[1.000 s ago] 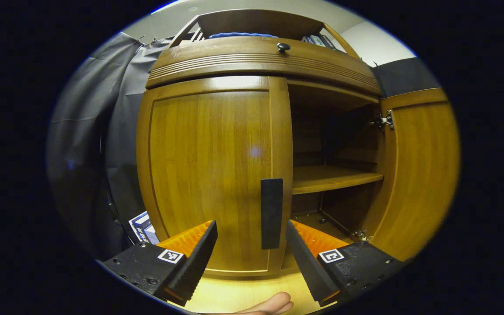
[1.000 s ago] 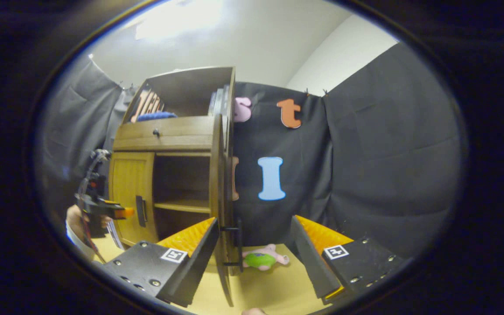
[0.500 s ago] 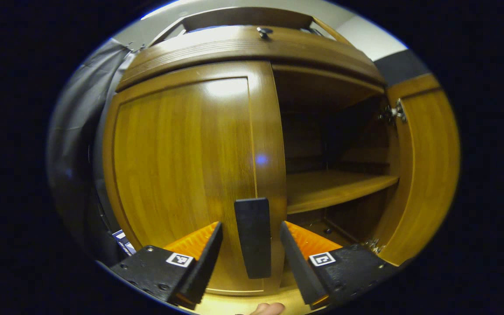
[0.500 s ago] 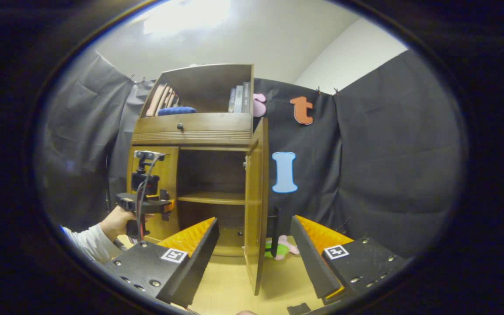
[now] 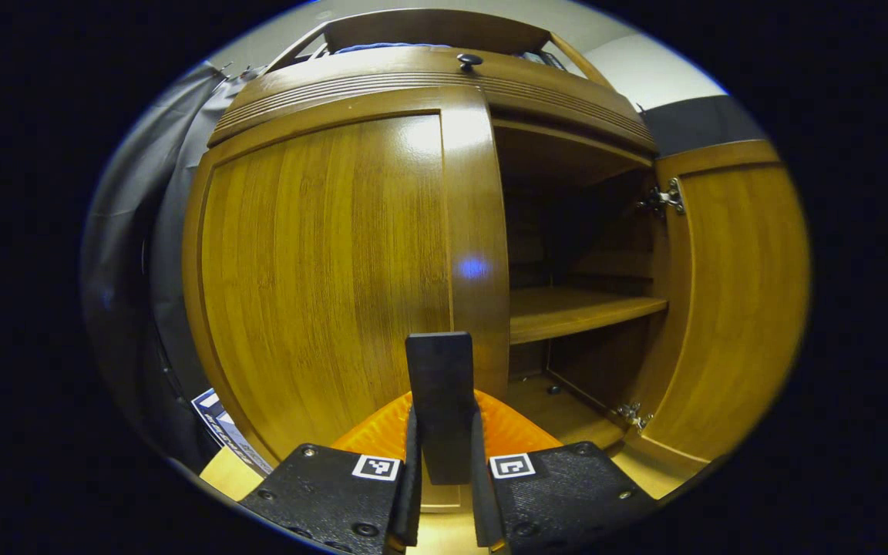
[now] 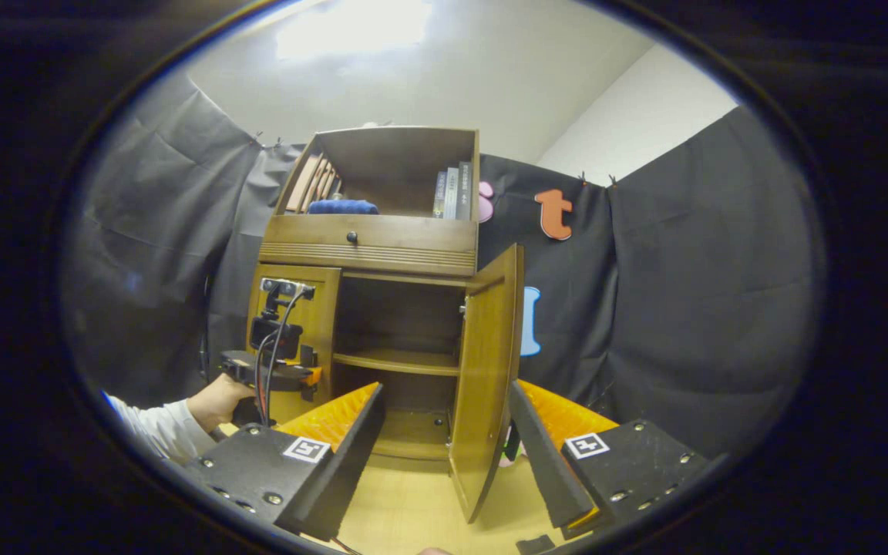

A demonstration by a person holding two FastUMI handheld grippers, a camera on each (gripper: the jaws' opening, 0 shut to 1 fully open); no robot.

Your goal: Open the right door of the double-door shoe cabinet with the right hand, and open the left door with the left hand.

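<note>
1. My left tool [image 5: 442,493] is closed on the dark handle [image 5: 439,401] of the left door [image 5: 321,270], low in the middle of the left gripper view. Both fingers press its sides, so I judge the grip is set for the pull that swings this door out.
2. The left door fills the left and centre of that view and looks shut against the cabinet [image 6: 371,243]. Its handle is a flat bar with its long axis upright, on the door's inner edge beside the open compartment.
3. My right tool [image 6: 444,455] is wide open and holds nothing. It hangs back from the cabinet, which I take to mean its part is done.
4. The right door [image 6: 486,370] stands swung out, centre of the right gripper view, upright, its free edge pointing toward my right tool.
5. In the right gripper view, at lower left, a hand [image 6: 216,401] holds my left tool against the left door.
6. Inside, a bare shelf [image 5: 579,308] lies level, right of centre in the left gripper view.
</note>
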